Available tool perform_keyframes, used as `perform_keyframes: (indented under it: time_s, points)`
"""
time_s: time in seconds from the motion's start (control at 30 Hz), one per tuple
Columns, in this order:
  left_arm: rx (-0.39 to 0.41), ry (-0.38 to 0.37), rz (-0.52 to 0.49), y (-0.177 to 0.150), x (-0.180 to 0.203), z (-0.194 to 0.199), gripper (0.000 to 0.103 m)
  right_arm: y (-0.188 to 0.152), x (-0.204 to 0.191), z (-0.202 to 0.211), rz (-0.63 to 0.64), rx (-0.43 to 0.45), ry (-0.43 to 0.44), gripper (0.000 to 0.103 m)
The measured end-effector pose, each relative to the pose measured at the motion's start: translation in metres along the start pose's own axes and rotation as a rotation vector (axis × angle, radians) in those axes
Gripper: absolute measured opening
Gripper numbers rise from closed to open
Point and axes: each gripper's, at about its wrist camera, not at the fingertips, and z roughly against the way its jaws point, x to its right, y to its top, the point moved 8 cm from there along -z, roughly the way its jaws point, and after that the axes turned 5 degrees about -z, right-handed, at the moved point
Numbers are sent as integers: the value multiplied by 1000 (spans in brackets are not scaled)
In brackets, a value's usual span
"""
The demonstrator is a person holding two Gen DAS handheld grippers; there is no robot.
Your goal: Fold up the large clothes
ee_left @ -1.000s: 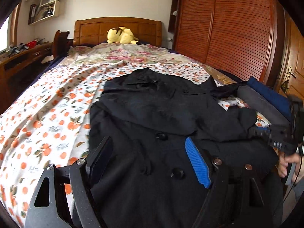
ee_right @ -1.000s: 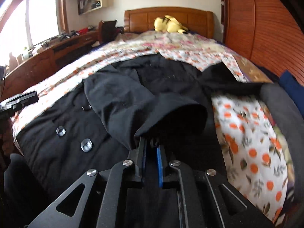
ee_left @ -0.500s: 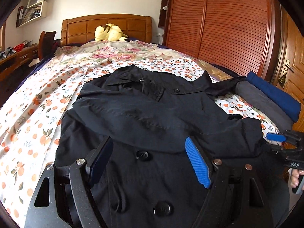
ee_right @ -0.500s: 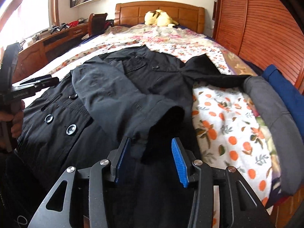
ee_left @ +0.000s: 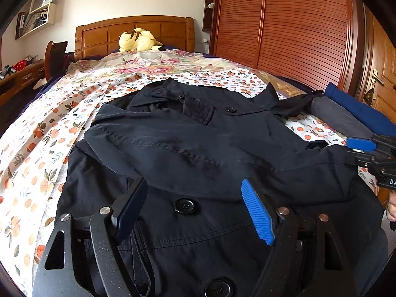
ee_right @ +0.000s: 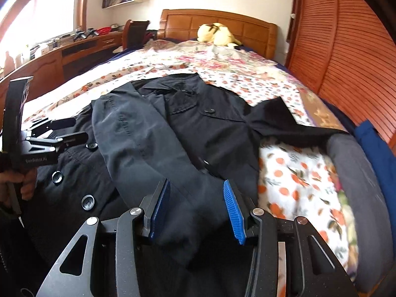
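Two grippers hover with jaws spread over the black coat [ee_left: 198,148] lying buttoned-side up on the floral bedspread [ee_left: 44,133]. The left gripper [ee_left: 195,210] sits above the front buttons; the right gripper [ee_right: 196,205] straddles the folded-over sleeve cuff [ee_right: 198,217], not gripping it

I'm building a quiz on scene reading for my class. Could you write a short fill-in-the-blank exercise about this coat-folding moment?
1. The black coat lies spread on a ____ with an orange-print sheet.
2. One sleeve is folded ____ the coat's front.
3. Both the left tongs and the right tongs are ____.
4. The plush toy by the headboard is ____ in colour.

Missing words: bed; across; open; yellow
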Motion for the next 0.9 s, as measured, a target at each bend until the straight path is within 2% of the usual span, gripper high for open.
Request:
perform_keyframes:
  time_s: [0.27, 0.47, 0.57, 0.63, 0.73, 0.8, 0.9]
  points:
    - [6, 18, -14, -4, 2, -4, 79, -36, 22, -68, -37, -216, 32, 47]
    - [4, 21, -6, -6, 1, -6, 79, -32, 29, -65, -43, -215, 53, 47]
    - [11, 26, -3, -6, 0, -5, 79, -17, 33, -54, -37, -174, 51, 47]
    - [14, 29, -7, -6, 1, -4, 79, -3, 41, -48, -52, -138, 51, 57]
    - [14, 31, -13, -7, 2, -5, 79, 20, 64, -46, -110, -90, 13, 64]
    - [13, 34, -15, -7, 2, -5, 79, 32, 77, -51, -133, -77, -9, 66]
    - [16, 33, -14, -7, 2, -5, 79, 46, 102, -70, -144, -80, -86, 66]
